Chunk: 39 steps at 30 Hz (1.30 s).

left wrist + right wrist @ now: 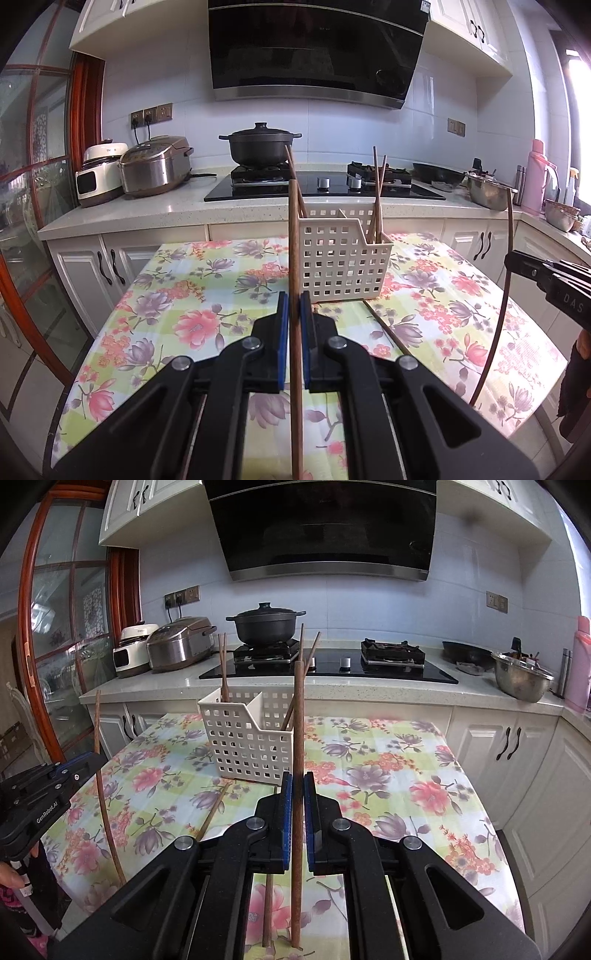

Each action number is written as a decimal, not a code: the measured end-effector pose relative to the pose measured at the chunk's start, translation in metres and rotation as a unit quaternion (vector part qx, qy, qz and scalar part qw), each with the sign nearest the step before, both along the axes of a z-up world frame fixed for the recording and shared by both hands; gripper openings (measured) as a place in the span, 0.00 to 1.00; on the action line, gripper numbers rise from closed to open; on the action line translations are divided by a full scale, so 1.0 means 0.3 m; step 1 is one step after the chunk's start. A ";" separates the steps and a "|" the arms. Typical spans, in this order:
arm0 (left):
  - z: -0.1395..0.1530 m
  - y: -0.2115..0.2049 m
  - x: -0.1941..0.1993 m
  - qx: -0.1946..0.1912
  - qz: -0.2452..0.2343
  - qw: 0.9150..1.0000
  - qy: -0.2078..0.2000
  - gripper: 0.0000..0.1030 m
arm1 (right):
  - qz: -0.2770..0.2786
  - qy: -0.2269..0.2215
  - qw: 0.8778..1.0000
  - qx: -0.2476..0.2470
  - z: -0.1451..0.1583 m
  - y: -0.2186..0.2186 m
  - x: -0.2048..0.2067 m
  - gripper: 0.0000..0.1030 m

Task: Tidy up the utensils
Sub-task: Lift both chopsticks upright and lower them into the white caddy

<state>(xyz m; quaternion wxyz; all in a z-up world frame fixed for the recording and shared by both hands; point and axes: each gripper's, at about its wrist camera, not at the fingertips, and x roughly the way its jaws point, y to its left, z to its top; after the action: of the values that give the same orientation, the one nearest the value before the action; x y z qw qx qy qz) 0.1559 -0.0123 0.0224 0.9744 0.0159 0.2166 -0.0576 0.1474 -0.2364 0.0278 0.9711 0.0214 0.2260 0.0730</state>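
With each gripper's jaws clenched on an upright chopstick, left gripper and right gripper should lower tips squarely into the basket near the table's far edge.

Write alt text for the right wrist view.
The right tool is shut on an upright wooden chopstick, above a floral tablecloth. Just behind stands a white slotted utensil basket holding more chopsticks, with a kitchen counter and stove beyond.

Black gripper bodies — blue pads, silver screws, possibly "GenRobot.AI" lettering.
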 end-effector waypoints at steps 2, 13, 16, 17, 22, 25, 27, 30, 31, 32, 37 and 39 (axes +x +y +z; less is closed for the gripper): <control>0.000 0.000 -0.001 0.001 0.000 1.000 -0.001 0.06 | -0.002 -0.003 1.000 0.003 0.003 -0.003 -0.007 0.06; 0.029 0.004 -0.025 -0.005 0.000 1.000 -0.017 0.06 | -0.004 -0.023 1.000 0.004 0.032 -0.001 -0.020 0.06; 0.038 0.004 -0.025 -0.004 0.000 1.000 -0.021 0.06 | -0.003 -0.026 1.000 0.002 0.042 0.005 -0.019 0.06; 0.043 0.004 -0.024 -0.003 0.000 1.000 -0.022 0.06 | -0.002 -0.028 1.000 0.001 0.046 0.006 -0.018 0.06; 0.054 0.005 -0.021 -0.003 0.001 1.000 -0.028 0.06 | -0.002 -0.031 1.000 0.001 0.053 0.008 -0.021 0.06; 0.059 0.005 -0.021 -0.002 0.001 1.000 -0.028 0.06 | -0.002 -0.032 0.999 0.001 0.055 0.007 -0.022 0.06; 0.060 0.004 -0.020 -0.003 0.001 1.000 -0.028 0.06 | -0.002 -0.032 0.999 0.001 0.054 0.008 -0.021 0.06; 0.061 0.001 -0.016 -0.002 -0.002 1.000 -0.027 0.06 | -0.002 -0.032 0.999 0.000 0.056 0.008 -0.021 0.06; 0.062 0.001 -0.014 -0.002 -0.002 1.000 -0.026 0.06 | -0.002 -0.033 0.999 -0.001 0.057 0.008 -0.021 0.06; 0.065 0.000 -0.010 -0.002 -0.004 1.000 -0.026 0.06 | -0.001 -0.033 0.999 -0.002 0.057 0.009 -0.021 0.06; 0.095 -0.009 -0.002 -0.001 -0.012 0.999 -0.031 0.06 | 0.004 -0.040 0.999 -0.010 0.085 0.018 0.002 0.06; 0.112 -0.016 0.010 0.003 -0.015 0.999 -0.033 0.06 | 0.007 -0.041 0.999 -0.014 0.098 0.025 0.025 0.06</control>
<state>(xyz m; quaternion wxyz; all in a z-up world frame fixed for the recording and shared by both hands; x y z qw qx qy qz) 0.1587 -0.0172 0.0560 0.9801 0.0240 0.1840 -0.0707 0.1548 -0.2288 0.0572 0.9792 0.0028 0.1876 0.0777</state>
